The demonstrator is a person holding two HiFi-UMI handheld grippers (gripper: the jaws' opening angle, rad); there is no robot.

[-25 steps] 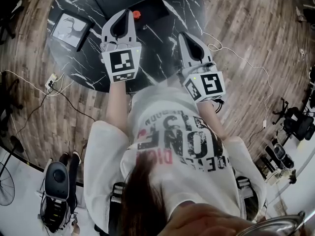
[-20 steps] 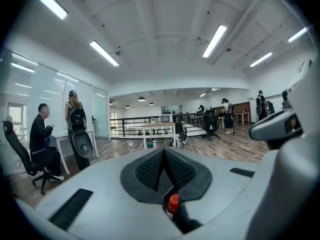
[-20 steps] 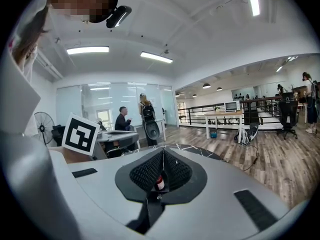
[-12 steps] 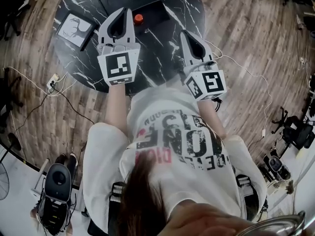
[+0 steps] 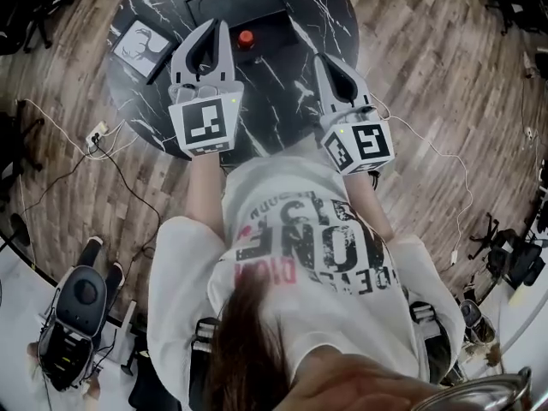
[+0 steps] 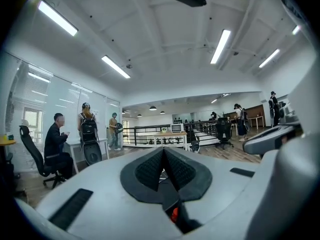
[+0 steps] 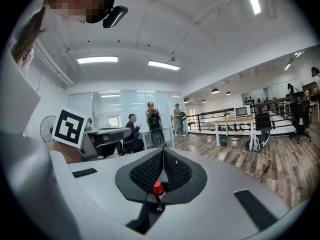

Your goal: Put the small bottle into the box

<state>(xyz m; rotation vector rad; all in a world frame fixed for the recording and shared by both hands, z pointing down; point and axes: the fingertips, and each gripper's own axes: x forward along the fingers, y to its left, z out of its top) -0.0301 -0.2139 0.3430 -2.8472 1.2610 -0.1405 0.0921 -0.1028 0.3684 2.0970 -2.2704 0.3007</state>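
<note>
Over the near half of the black marble table [image 5: 291,84] I held both tools about level and side by side, since neither had work to do yet. My left gripper [image 5: 220,26] had its jaws pressed together on nothing, and my right gripper [image 5: 322,58] was likewise closed and empty. The small bottle [image 5: 246,37], red-capped and upright, stood just ahead of the left tool's tips, close against the near side of the box [image 5: 235,2]. I judged it was not yet inside, though I could not tell exactly where the box's edge ran beside it. Through the slot under each closed pair of jaws I caught only its red cap, low and beyond the tips. My guess was that the left tool, being nearer, would need to open before it could take the bottle. A framed picture [image 5: 139,43] lay at the table's left rim, well apart from both tools. The tabletop was dark, glossy and veined with white, and around it ran a wood-plank floor [image 5: 428,50] trailed with cables [image 5: 51,148]. Beyond, the room was a long office under strip lights [image 6: 116,67], with a seated person [image 6: 56,146] and a railing [image 6: 142,134] behind
</note>
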